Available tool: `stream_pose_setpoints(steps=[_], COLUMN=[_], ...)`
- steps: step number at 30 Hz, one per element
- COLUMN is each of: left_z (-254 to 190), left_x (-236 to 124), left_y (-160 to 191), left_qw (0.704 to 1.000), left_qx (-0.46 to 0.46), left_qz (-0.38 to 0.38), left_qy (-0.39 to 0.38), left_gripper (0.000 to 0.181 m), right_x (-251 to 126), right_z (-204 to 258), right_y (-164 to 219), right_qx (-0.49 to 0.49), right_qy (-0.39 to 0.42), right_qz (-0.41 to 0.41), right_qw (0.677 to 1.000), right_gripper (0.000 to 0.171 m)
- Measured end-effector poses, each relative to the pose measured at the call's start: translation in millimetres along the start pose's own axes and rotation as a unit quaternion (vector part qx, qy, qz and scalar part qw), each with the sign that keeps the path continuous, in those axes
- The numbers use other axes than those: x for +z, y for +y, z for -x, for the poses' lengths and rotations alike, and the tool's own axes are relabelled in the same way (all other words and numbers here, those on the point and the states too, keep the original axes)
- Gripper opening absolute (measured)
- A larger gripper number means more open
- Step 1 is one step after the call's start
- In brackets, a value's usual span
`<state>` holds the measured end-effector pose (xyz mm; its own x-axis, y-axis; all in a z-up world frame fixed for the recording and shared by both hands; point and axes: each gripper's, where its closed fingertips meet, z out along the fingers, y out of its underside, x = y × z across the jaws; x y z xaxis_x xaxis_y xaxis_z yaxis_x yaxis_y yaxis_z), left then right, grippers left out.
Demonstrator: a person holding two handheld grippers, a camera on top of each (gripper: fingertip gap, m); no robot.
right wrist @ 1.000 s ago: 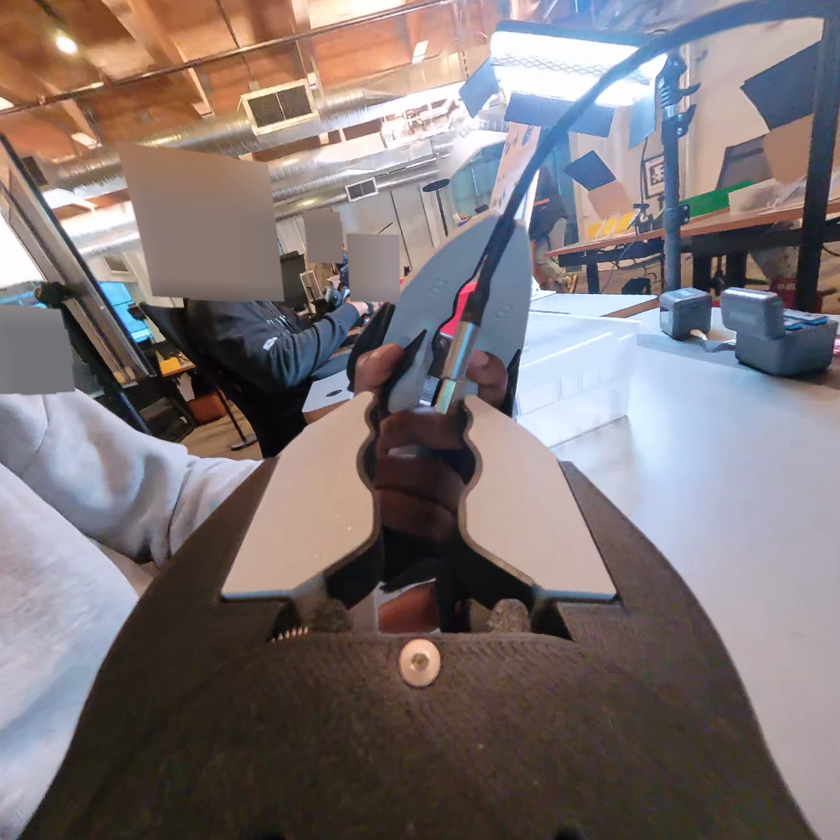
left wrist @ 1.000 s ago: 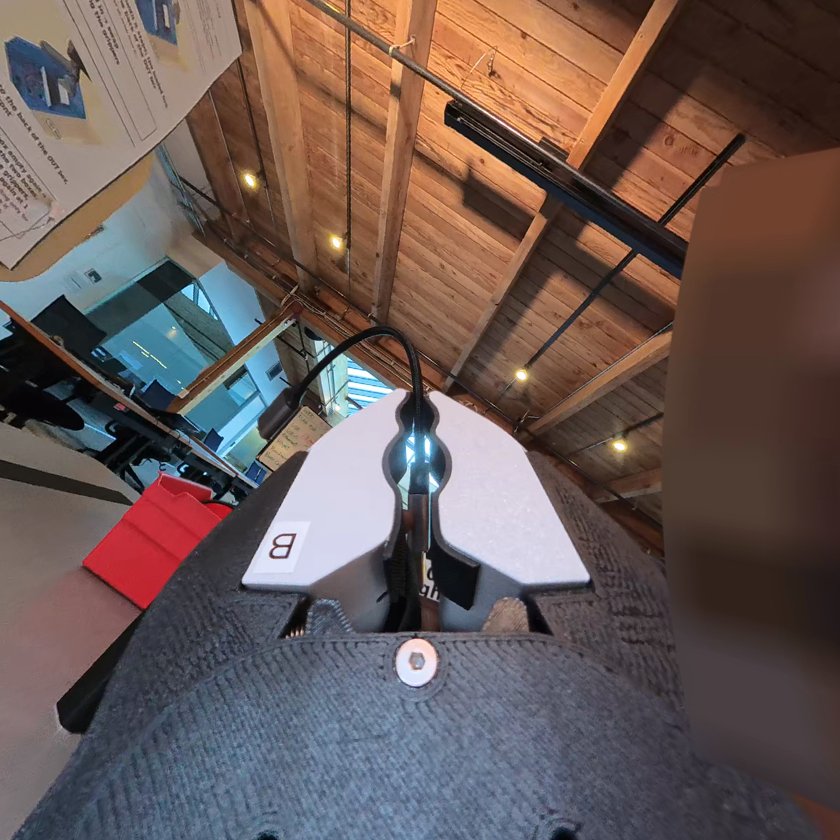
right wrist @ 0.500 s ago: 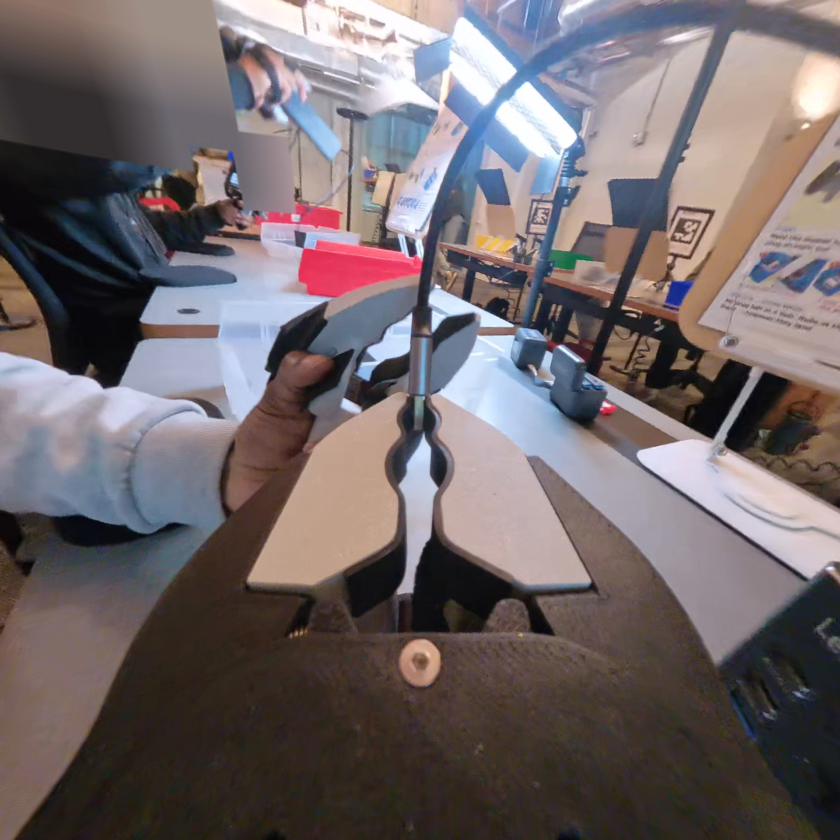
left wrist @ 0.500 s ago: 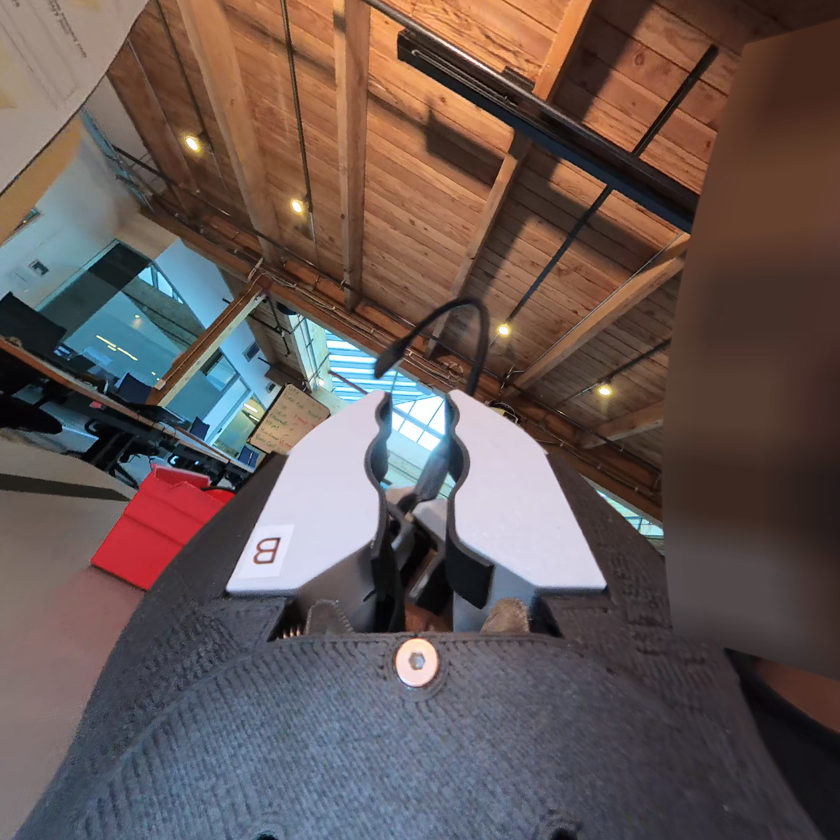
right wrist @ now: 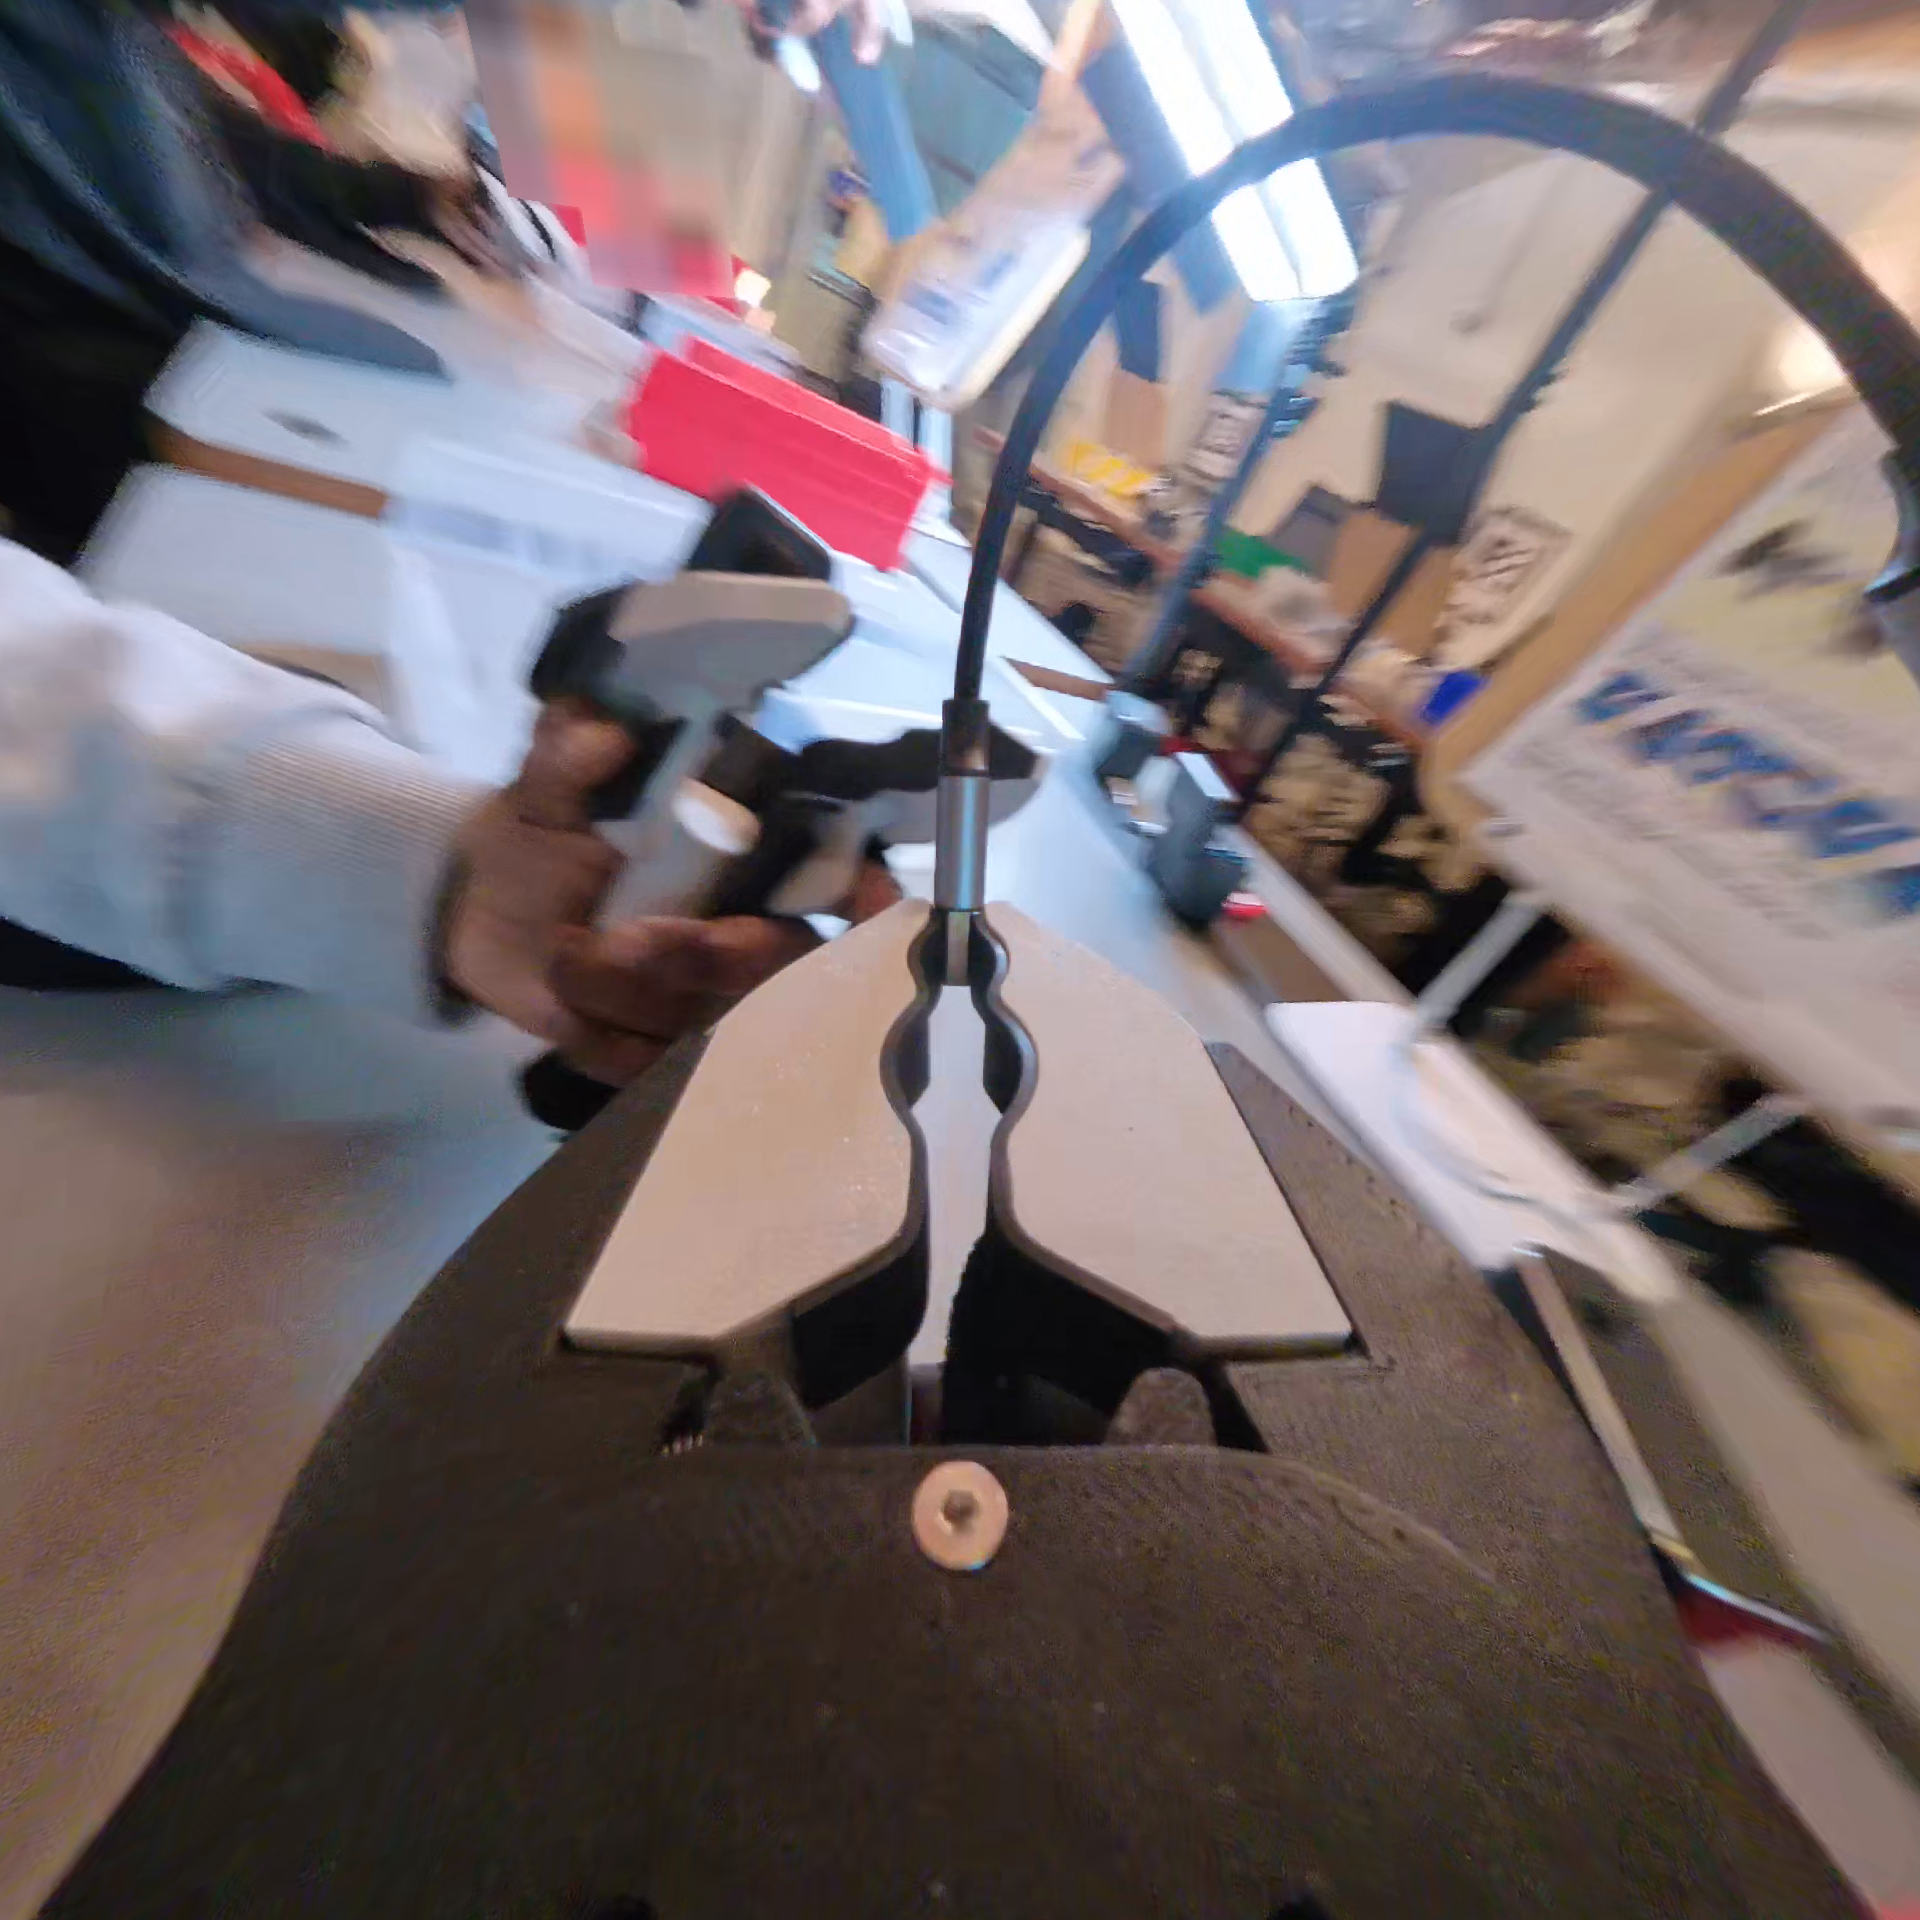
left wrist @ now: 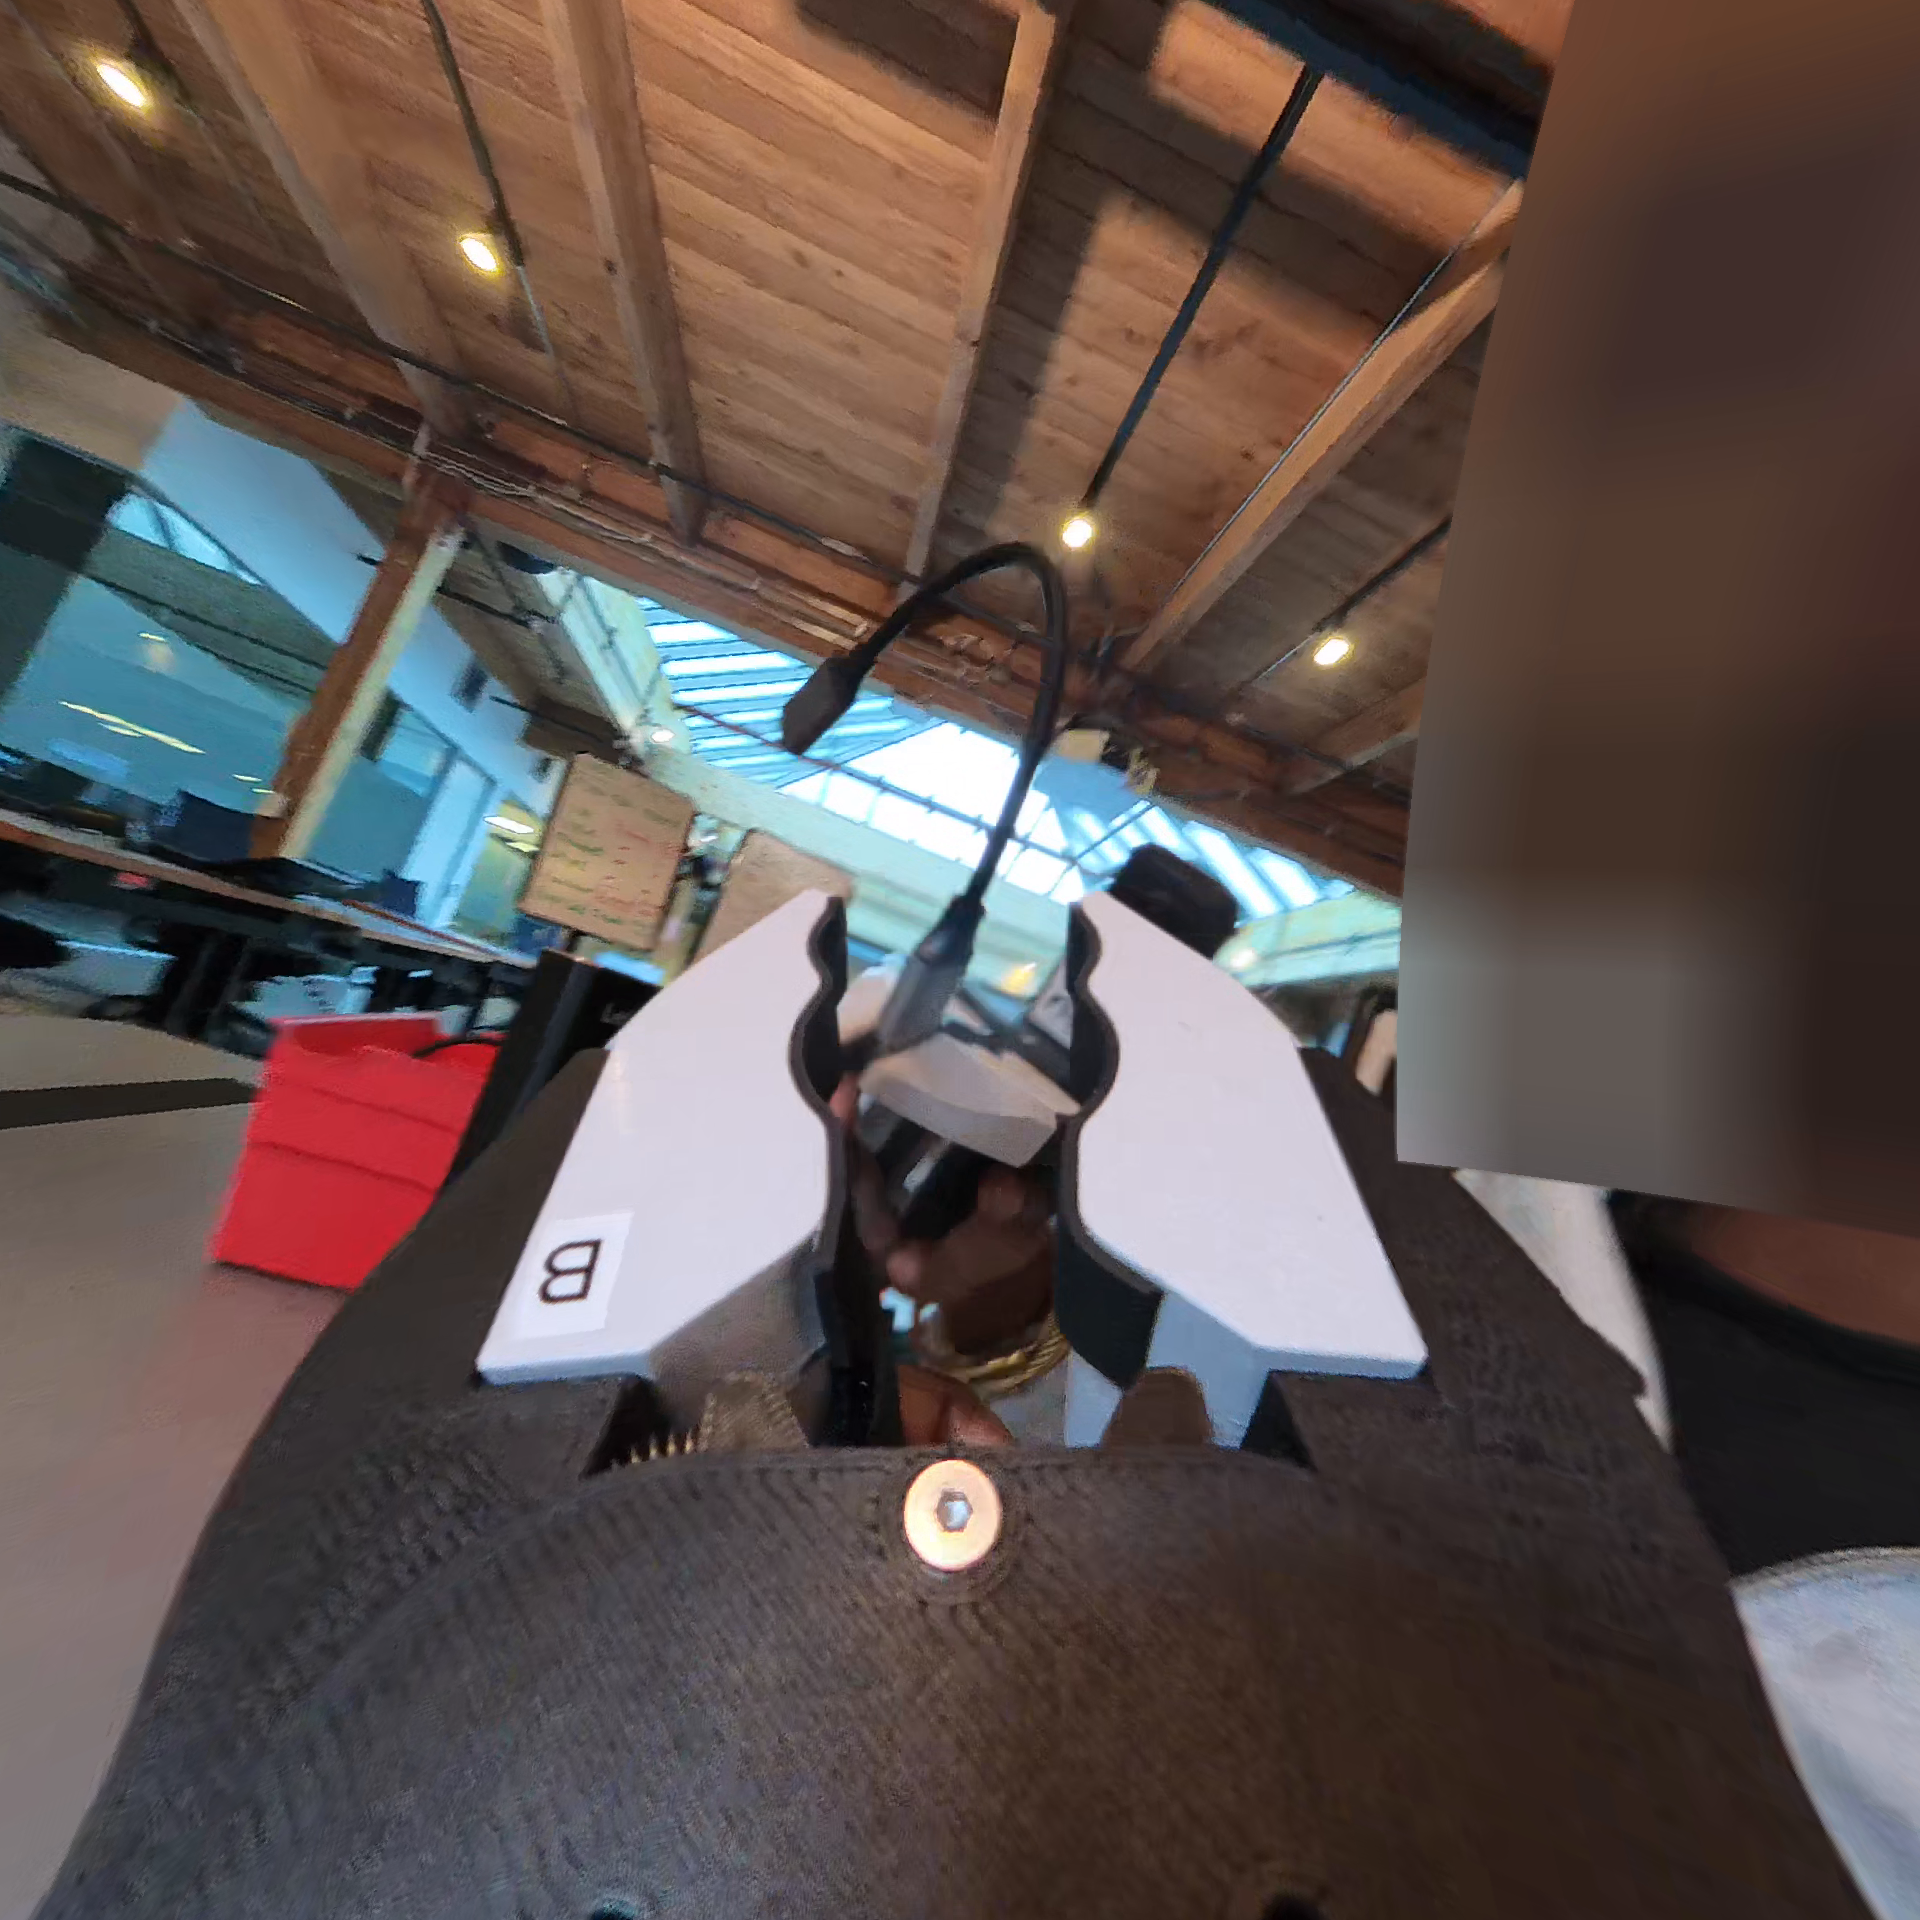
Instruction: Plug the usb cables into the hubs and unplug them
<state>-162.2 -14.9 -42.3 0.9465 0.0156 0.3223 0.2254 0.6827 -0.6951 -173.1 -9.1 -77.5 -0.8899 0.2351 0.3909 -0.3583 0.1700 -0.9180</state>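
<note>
A black USB cable (right wrist: 1049, 343) with a silver metal plug (right wrist: 958, 842) arcs up and to the right in the right wrist view. My right gripper (right wrist: 956, 920) is shut on the tip of that plug. My left gripper (left wrist: 951, 914) is open and empty. Between its fingers the left wrist view shows the right gripper (left wrist: 961, 1101) farther off, holding the plug (left wrist: 914, 1003). The cable (left wrist: 1023, 769) curves up to a free black connector (left wrist: 821, 707). In the right wrist view a hand holds the left gripper (right wrist: 717, 665) left of the plug. Blurred grey hubs (right wrist: 1184, 842) sit on the table behind.
A grey table (right wrist: 208, 1195) runs under both grippers. A red bin (left wrist: 343, 1132) stands on it at the left; it also shows in the right wrist view (right wrist: 769, 447). A tilted instruction board (right wrist: 1745, 821) on a white stand is at the right. A sleeve (right wrist: 208, 810) reaches in from the left.
My left gripper let go of the cable and opened wide. My right gripper closed on the metal plug and now holds the cable alone. Both views swung round.
</note>
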Motion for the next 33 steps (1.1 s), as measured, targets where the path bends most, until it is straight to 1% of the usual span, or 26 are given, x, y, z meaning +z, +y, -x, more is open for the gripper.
stream_pose_setpoints(steps=[1,3,5,8,10,12,14,15,17,19,20,21,23,26,28,29,30,31,32,33], left_z=[0.8,5.1,9.2,12.6,20.2,26.6,27.1,23.1,0.2,-18.3,-23.7,-25.0,-15.7,-6.6,6.6,12.4,16.3,19.0,21.4,22.9], left_x=[1.7,5.4,7.3,8.6,6.1,2.5,1.2,2.2,6.8,9.7,10.6,11.2,12.6,10.4,4.9,1.3,-1.5,-3.3,-4.4,-4.9], left_y=[5.0,17.9,28.0,30.1,23.7,19.1,16.6,16.1,22.2,31.9,35.0,36.1,32.4,12.3,-4.4,-11.4,-16.0,-18.1,-18.0,-17.0], left_qw=[0.999,0.992,0.983,0.981,0.982,0.983,0.984,0.985,0.991,0.989,0.987,0.986,0.987,0.995,0.997,0.996,0.995,0.993,0.990,0.989], left_qx=[0.032,0.099,0.139,0.144,0.125,0.108,0.108,0.110,0.102,0.093,0.099,0.108,0.115,0.072,0.027,0.000,-0.030,-0.060,-0.082,-0.094], left_qz=[0.018,0.062,0.091,0.090,0.071,0.062,0.059,0.058,0.077,0.112,0.122,0.126,0.113,0.056,0.006,-0.019,-0.041,-0.056,-0.065,-0.069], left_qy=[-0.014,-0.047,-0.072,-0.094,-0.120,-0.134,-0.131,-0.117,-0.037,0.023,0.037,0.037,-0.003,-0.034,-0.070,-0.084,-0.089,-0.089,-0.091,-0.093], left_gripper=[0.043,0.049,0.051,0.051,0.050,0.049,0.047,0.045,0.042,0.032,0.022,0.008,0.000,0.001,0.001,0.001,0.002,0.003,0.004,0.000], right_x=[-1.5,-3.5,-3.9,-4.0,-3.1,-1.8,2.3,5.6,5.8,-0.8,-4.0,-6.1,-7.4,-6.2,-5.5,-5.4,-4.6,-3.2,-1.1,1.2], right_z=[-7.9,-20.2,-28.3,-34.9,-34.0,-30.9,-20.9,-8.1,26.2,42.2,44.9,44.7,40.4,23.7,10.9,6.9,6.9,9.8,11.5,12.1], right_y=[2.6,7.4,9.1,11.2,11.8,11.0,14.4,18.2,19.0,15.3,14.6,15.3,16.2,15.5,9.7,6.0,3.5,2.6,3.2,5.2], right_qx=[-0.046,-0.129,-0.189,-0.259,-0.274,-0.268,-0.243,-0.216,-0.121,-0.030,-0.013,-0.008,-0.011,-0.030,-0.062,-0.081,-0.101,-0.119,-0.128,-0.125], right_qy=[0.038,0.105,0.157,0.207,0.211,0.201,0.156,0.101,-0.040,-0.126,-0.146,-0.150,-0.139,-0.085,-0.035,-0.011,0.002,0.006,0.010,0.011], right_qz=[0.013,0.041,0.056,0.079,0.082,0.075,0.071,0.069,0.054,0.055,0.057,0.061,0.068,0.062,0.035,0.021,0.010,0.006,0.008,0.016], right_qw=[0.998,0.985,0.968,0.940,0.935,0.939,0.955,0.969,0.990,0.990,0.988,0.987,0.988,0.994,0.997,0.996,0.995,0.993,0.992,0.992], right_gripper=[0.004,0.004,0.004,0.004,0.004,0.004,0.004,0.004,0.004,0.004,0.004,0.005,0.006,0.010,0.021,0.022,0.020,0.013,0.013,0.013])
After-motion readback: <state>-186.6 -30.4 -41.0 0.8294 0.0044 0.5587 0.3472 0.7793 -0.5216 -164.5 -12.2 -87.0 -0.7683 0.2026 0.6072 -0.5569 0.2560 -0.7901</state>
